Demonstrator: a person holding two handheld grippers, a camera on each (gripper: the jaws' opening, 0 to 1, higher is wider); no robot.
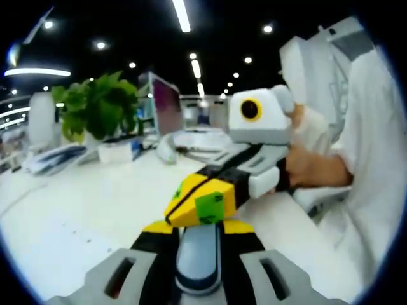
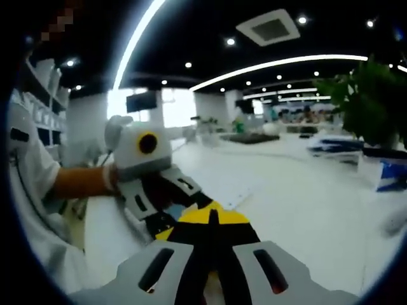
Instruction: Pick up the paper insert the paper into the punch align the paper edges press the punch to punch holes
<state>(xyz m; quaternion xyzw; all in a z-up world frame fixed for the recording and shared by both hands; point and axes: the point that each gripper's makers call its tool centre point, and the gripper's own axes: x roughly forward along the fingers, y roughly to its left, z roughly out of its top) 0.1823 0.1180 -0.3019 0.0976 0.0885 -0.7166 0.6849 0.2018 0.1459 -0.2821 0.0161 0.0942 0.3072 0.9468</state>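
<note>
Both grippers meet tip to tip above the white bench (image 2: 305,190). The left gripper (image 1: 198,254) and right gripper (image 2: 213,244) have jaws closed, holding nothing. You see a flat sheet, maybe the paper (image 2: 238,189), at centre frame, beyond your right jaws.

In the left gripper view, the left gripper (image 1: 198,238) rises from the near edge with its yellow-tipped jaws closed together, nothing seen between them. The right gripper (image 1: 194,202) reaches in from the right, its yellow and green jaw tips brought together and meeting the left gripper's tips. A hand (image 1: 299,168) grips its handle, the bare forearm leading right to a white sleeve (image 1: 375,159).

In the right gripper view, the right gripper (image 2: 212,219) shows its jaws closed, and the left gripper (image 2: 175,219) comes in from the left, held by a hand (image 2: 111,178) on a bare forearm.
</note>
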